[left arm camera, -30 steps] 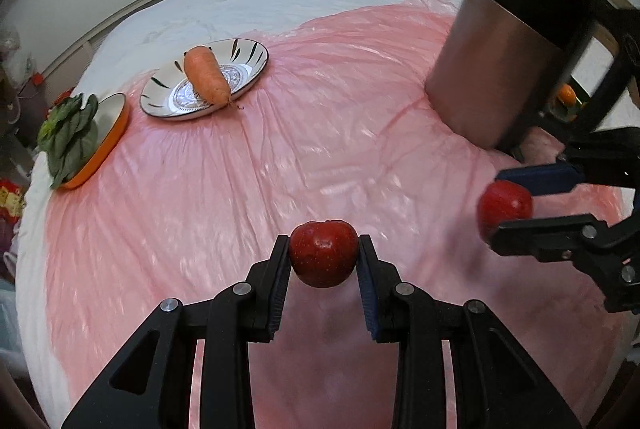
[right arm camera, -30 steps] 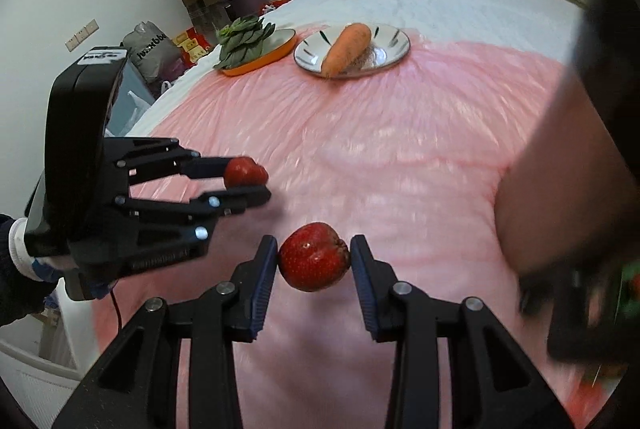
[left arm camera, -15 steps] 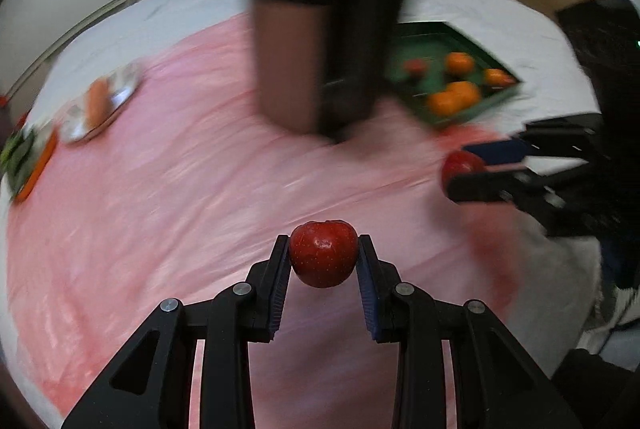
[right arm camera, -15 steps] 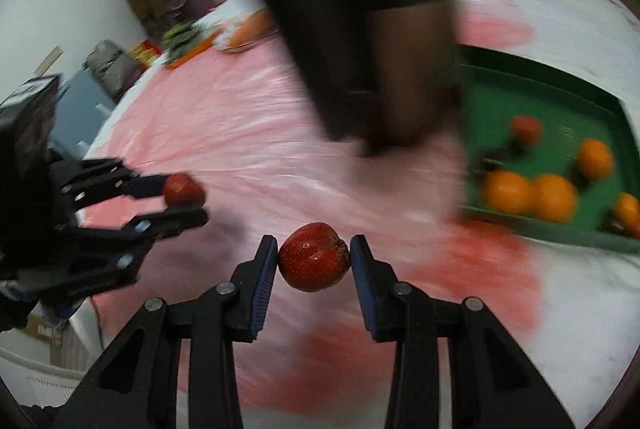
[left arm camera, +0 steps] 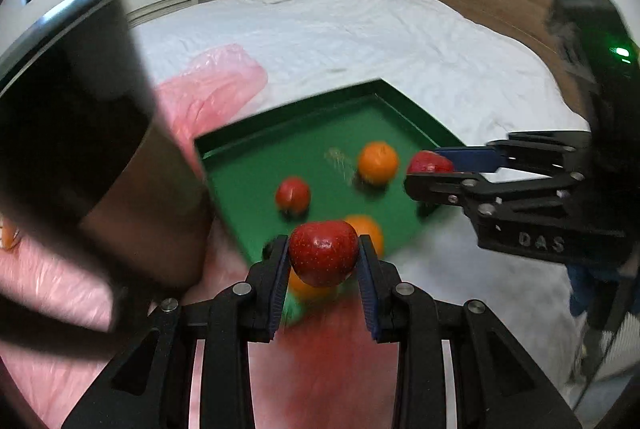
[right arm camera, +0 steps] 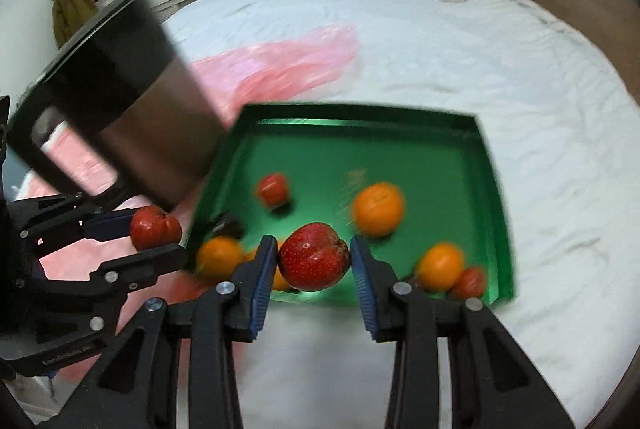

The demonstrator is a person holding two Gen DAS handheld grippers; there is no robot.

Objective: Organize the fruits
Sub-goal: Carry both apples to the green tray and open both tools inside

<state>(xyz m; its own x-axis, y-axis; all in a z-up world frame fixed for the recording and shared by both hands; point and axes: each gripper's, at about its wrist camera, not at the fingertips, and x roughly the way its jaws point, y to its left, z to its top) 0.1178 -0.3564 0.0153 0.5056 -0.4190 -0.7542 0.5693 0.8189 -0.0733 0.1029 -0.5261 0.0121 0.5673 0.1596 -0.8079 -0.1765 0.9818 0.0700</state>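
Both tongs are loaded here. The left tongs (left arm camera: 323, 261) are clamped on a small red apple (left arm camera: 323, 258), blue pads pressing it from either side, and it hangs over the near edge of the green tray (left arm camera: 256, 173). The right tongs (right arm camera: 314, 261) are pinched on a second red apple (right arm camera: 314, 256), also up in the air above the tray's near rim (right arm camera: 460, 119).

The tray sits on a bed with a white sheet (right arm camera: 540, 77), and partly on a pink plastic sheet (right arm camera: 280, 69). Lying in the tray are a few oranges, one toward the middle (right arm camera: 378, 208), plus a smaller red fruit (right arm camera: 273, 189); it's all a bit blurry.

A tall steel mug with a dark band and handle (right arm camera: 132, 101) stands just left of the tray. From the left wrist view the right tongs show up at the tray's right side.
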